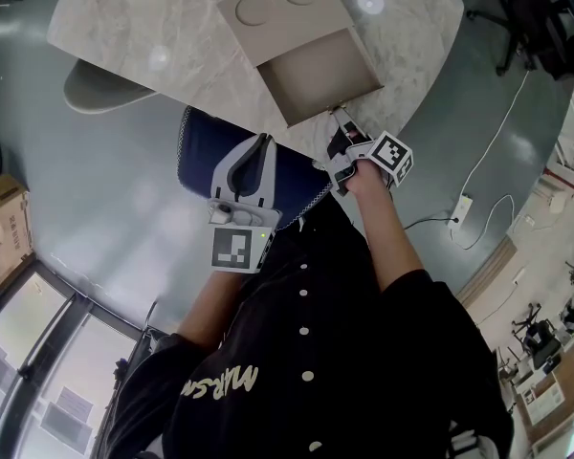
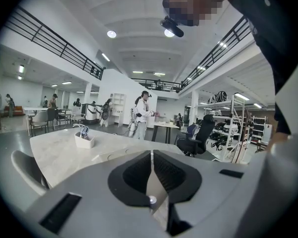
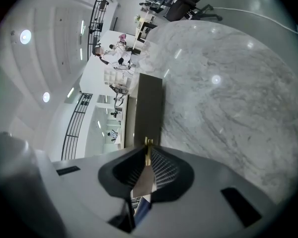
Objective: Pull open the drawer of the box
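Beige drawer point(image 1: 320, 76), one, open; right hand-held gripper point(image 3: 148, 151) clamps handle point(image 3: 147, 143); left hand-held gripper point(image 2: 151, 155) closed.

Free room and obstacles at the opened drawer

The tabletop point(image 1: 153, 27) is left bare on both sides of the box point(image 1: 282, 8) (a pale chair point(image 1: 105, 89) is tucked under its left edge). The front of the drawer point(image 1: 320, 75) is taken up by the right hand-held gripper point(image 1: 338, 116), closed on the small pull point(image 3: 147, 144). Nearer the person, the way is crowded by a blue chair point(image 1: 206, 151).
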A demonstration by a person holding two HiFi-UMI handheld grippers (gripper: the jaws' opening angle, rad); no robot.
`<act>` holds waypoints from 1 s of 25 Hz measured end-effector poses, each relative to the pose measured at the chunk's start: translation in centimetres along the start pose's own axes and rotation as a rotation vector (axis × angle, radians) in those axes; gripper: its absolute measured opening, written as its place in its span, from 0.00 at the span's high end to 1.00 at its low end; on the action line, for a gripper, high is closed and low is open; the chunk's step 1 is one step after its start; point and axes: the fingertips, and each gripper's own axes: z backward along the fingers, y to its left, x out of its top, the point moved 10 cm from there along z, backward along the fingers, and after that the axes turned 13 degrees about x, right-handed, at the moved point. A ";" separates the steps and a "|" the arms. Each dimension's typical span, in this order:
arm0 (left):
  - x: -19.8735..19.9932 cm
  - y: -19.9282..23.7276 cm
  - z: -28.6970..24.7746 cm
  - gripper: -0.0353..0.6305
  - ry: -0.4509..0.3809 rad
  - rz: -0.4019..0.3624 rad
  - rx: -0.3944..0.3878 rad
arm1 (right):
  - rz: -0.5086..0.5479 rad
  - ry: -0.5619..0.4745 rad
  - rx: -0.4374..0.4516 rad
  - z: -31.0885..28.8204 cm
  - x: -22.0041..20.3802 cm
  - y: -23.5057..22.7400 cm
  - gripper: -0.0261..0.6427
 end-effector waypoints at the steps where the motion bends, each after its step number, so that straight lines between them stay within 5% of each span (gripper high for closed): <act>1: 0.0 -0.1 0.0 0.91 0.000 -0.001 -0.001 | 0.000 0.000 -0.001 0.1 0.0 0.0 0.92; 12: 0.0 -0.6 0.2 0.91 0.000 0.003 -0.006 | -0.003 0.001 -0.007 1.2 -0.1 -0.2 0.92; 16: -0.1 -0.8 0.1 0.91 -0.059 -0.005 -0.008 | -0.005 -0.001 -0.007 1.5 -0.2 -0.4 0.92; 25: -0.1 -1.1 0.2 0.91 -0.005 -0.001 -0.014 | -0.010 0.003 -0.015 1.7 -0.2 -0.5 0.92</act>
